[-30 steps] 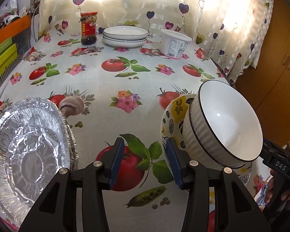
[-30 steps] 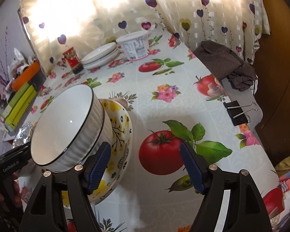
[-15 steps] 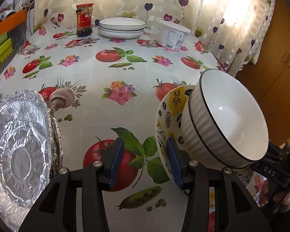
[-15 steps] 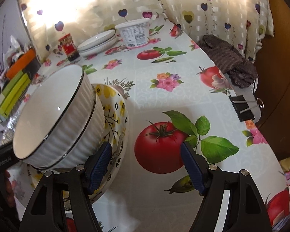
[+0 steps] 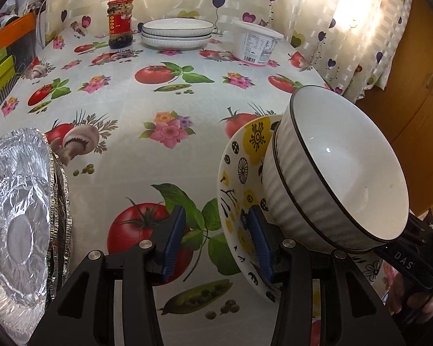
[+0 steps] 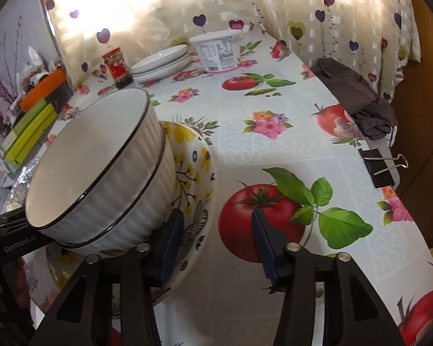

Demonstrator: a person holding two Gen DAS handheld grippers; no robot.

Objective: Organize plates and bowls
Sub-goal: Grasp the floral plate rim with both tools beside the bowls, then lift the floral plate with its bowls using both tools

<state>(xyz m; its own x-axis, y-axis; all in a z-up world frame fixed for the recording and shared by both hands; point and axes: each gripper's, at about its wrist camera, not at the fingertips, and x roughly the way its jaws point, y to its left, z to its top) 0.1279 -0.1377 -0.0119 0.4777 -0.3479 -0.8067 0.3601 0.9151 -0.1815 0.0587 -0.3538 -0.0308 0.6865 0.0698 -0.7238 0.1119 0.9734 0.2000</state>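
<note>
Tablecloth [image 5: 187, 106] first: glossy, printed with tomatoes and flowers, and it runs wide and bare down the middle all the way to the curtain [image 5: 346, 8] at the far edge. Back there I see a stack of white plates [image 5: 176, 33], a red-labelled jar [image 5: 120, 23] just left of them and a white tub [image 5: 257, 46] to their right, all well apart from my hands.

Closer to me, from the left wrist view, the foil pans [image 5: 20, 216] sit stacked at the table's left side, rims crinkled. My left gripper [image 5: 216, 242] hangs above a printed tomato, jaws partly open. Its right pad lies against the inside of the patterned plate [image 5: 245, 173], which stands tilted on its edge; nothing sits between the pads, and I can't tell if that pad actually presses.

Two ribbed white bowls [image 5: 340, 178], nested and black-rimmed, lean tipped against that plate, mouths turned away from it.

From the right wrist view, my right gripper [image 6: 216, 248] is closing now. Its left pad is at the plate's rim beside the bowls [image 6: 101, 173]; the gap holds only tablecloth. Right of it, open cloth reaches the table's right edge, where a black binder clip [image 6: 378, 167] bites the cloth and a dark folded cloth [image 6: 355, 98] drapes over the side.
</note>
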